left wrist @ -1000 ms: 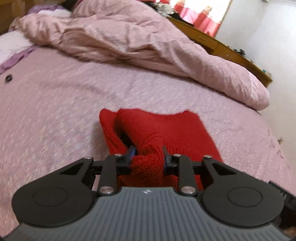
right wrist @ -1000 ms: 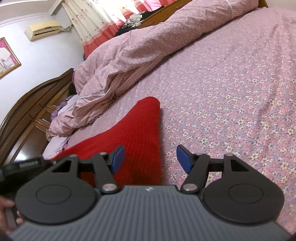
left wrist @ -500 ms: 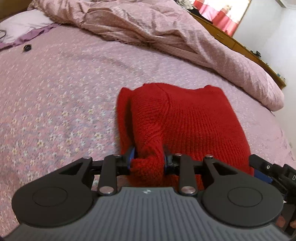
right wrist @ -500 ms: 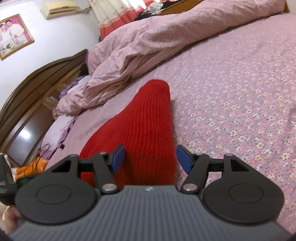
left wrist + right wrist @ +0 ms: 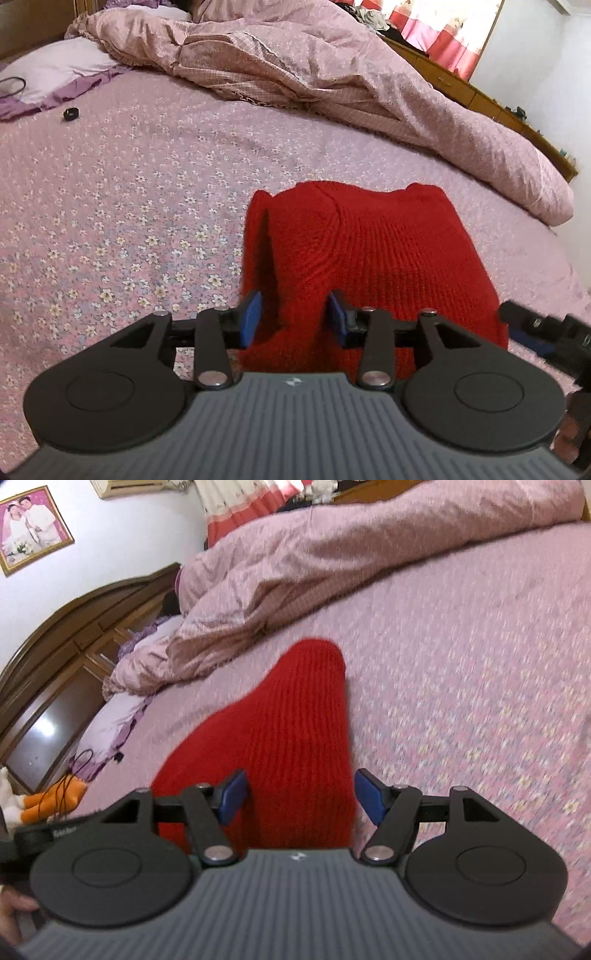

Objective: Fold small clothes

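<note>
Folded red rib-knit sweater [image 5: 369, 254] on floral pink bedsheet [image 5: 129, 206]; left gripper [image 5: 293, 315] jaws opening around a knit fold, right gripper [image 5: 299, 794] jaws spread.

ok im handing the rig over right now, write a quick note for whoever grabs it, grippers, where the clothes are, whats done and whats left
Left gripper: jaws opening, letting go of the near fold of the red knit garment; the cloth sits between the pads but is no longer pinched.
Right gripper: jaws opening, the garment's near right edge between the pads, not gripped.
The garment lies folded on the pink floral bedsheet, in front of the rumpled duvet.
Done: it looks folded into a compact rectangle.
Left: draw both grippers back, check that the left edge lies flat, and decide whether another fold is needed. No other small clothes are in view.
</note>
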### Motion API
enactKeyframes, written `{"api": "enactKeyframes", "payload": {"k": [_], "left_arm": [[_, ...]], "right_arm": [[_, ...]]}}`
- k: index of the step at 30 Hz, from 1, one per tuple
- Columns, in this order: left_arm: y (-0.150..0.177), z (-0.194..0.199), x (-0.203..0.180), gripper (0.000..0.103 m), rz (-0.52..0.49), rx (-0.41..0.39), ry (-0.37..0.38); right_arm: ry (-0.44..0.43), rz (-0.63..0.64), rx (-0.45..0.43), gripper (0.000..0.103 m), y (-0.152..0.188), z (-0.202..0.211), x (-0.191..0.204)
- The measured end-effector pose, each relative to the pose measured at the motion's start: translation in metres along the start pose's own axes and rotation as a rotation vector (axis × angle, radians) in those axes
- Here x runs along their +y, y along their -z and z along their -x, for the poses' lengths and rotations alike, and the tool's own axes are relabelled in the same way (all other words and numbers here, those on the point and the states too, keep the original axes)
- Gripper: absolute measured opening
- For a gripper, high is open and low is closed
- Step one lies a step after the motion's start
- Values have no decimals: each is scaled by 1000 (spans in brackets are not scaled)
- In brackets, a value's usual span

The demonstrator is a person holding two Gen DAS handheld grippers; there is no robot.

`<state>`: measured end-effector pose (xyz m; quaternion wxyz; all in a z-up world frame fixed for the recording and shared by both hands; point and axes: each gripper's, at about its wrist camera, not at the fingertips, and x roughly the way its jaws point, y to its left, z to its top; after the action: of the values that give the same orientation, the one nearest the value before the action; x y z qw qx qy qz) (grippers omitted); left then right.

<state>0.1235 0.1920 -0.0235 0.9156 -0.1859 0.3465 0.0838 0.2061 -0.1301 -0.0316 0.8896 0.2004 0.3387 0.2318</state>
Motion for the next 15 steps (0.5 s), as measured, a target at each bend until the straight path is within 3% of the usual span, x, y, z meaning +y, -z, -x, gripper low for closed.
{"api": "enactKeyframes", "payload": {"k": [7,15], "left_arm": [[4,-12,4,57,-11,27,-50],[7,-13,8,61,21,30,-59]], "right_arm": [[1,30,52,68,7,-19,3],[-21,-25,104,78,13,-38,-8]]}}
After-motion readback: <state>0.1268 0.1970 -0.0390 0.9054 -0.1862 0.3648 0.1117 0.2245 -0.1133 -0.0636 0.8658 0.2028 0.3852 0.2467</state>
